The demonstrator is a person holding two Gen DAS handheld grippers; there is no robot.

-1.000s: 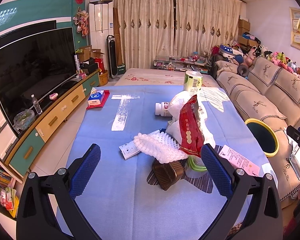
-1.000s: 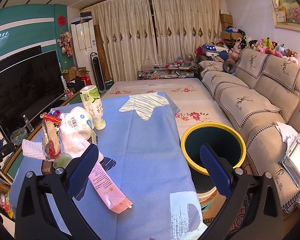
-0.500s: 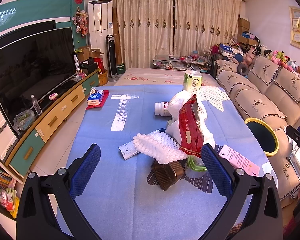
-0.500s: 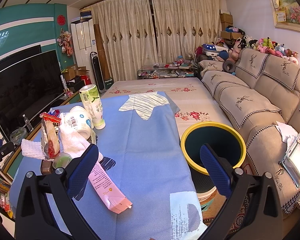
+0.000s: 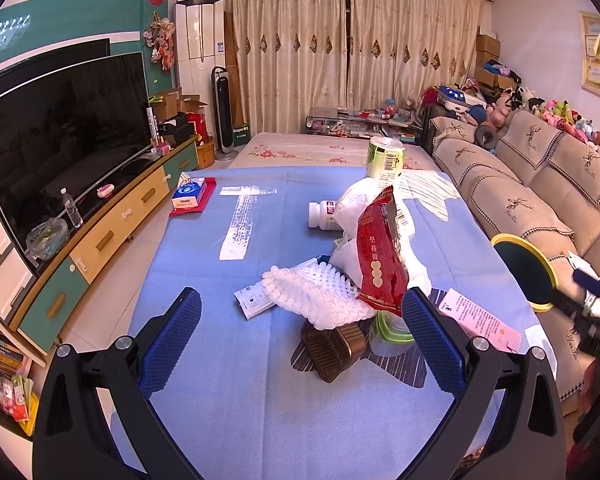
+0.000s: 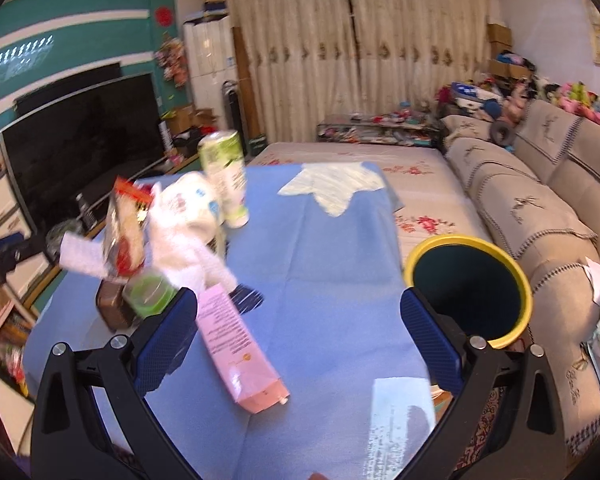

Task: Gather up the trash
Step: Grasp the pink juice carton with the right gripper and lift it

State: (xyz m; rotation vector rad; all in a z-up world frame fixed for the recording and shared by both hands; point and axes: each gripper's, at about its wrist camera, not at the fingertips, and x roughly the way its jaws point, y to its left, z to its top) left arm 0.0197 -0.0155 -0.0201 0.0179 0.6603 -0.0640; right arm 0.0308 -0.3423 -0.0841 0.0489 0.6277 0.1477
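Observation:
A pile of trash sits on the blue tablecloth (image 5: 228, 360): a red snack bag (image 5: 380, 256), white foam netting (image 5: 320, 296), crumpled white tissue (image 5: 356, 208), a brown plastic tray (image 5: 332, 346) and a green-rimmed cup (image 5: 388, 330). A pink packet (image 6: 236, 344) lies flat nearer the right gripper. The yellow-rimmed bin (image 6: 468, 284) stands beside the table at the right. My left gripper (image 5: 300, 336) is open and empty, just short of the pile. My right gripper (image 6: 300, 340) is open and empty above the cloth, between the packet and the bin.
A green-labelled can (image 5: 386, 158) and a white pill bottle (image 5: 324, 216) stand behind the pile. A tissue pack on a red mat (image 5: 190, 196) lies far left. A TV cabinet (image 5: 100, 232) runs along the left, a sofa (image 5: 540, 200) along the right.
The right gripper has swung left and closer to the table, so the pink packet and the pile appear nearer; its view is blurred. The left gripper has barely moved.

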